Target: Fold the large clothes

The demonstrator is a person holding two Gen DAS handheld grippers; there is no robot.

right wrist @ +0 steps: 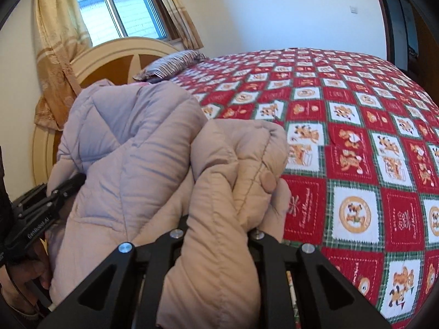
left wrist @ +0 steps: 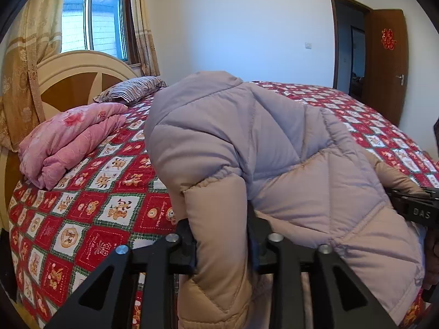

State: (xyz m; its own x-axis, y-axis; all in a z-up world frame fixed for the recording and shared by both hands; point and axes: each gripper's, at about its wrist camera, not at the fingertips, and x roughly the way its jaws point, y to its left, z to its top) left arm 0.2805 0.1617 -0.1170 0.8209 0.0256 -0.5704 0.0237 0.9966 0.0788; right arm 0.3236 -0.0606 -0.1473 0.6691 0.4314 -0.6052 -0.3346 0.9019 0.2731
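Observation:
A large puffy quilted jacket [left wrist: 274, 148], pale lilac-beige, is bunched up over the near edge of the bed. My left gripper [left wrist: 222, 246] is shut on a thick fold of the jacket's edge, which fills the gap between the fingers. My right gripper [right wrist: 219, 235] is shut on another padded fold of the jacket [right wrist: 131, 150], beside a round snap button [right wrist: 267, 182]. The right gripper also shows at the right edge of the left wrist view [left wrist: 417, 205]. The left gripper shows at the left edge of the right wrist view [right wrist: 41, 205]. Both hold the jacket lifted off the bedspread.
The bed has a red checked bedspread [right wrist: 356, 142] with cartoon patches. A folded pink quilt [left wrist: 68, 142] and a striped pillow [left wrist: 129, 90] lie by the headboard [left wrist: 82, 68]. A window with curtains [left wrist: 93, 19] is behind. An open brown door [left wrist: 387, 63] is at the far right.

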